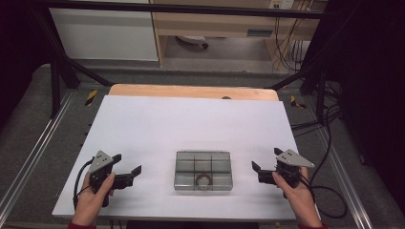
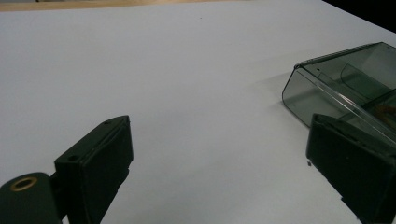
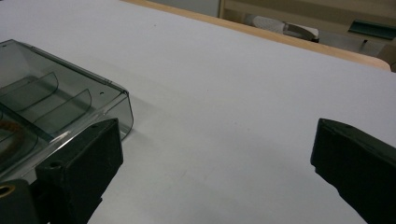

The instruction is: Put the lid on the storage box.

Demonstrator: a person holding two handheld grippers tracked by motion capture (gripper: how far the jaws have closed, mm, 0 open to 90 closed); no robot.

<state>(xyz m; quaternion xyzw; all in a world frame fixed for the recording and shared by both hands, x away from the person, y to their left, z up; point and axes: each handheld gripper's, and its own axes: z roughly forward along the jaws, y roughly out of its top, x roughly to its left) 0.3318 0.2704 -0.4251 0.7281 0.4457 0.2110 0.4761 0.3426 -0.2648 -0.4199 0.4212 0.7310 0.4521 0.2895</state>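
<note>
Smoky clear plastic forms the compartment box (image 1: 203,171), lying low in the middle of the high view on the white table (image 1: 191,124), between the two grippers and touching neither. A ring-like brown item (image 1: 204,180) sits in one near compartment — too small and blurred to identify. The left gripper (image 1: 129,169), at lower left, has its jaws spread with nothing between them; the right gripper (image 1: 265,162), at lower right, is likewise released. In the left gripper view the box (image 2: 336,88) is cut off by the right edge and partly hidden behind one jaw; in the right gripper view it (image 3: 51,112) runs off the left edge.
</note>
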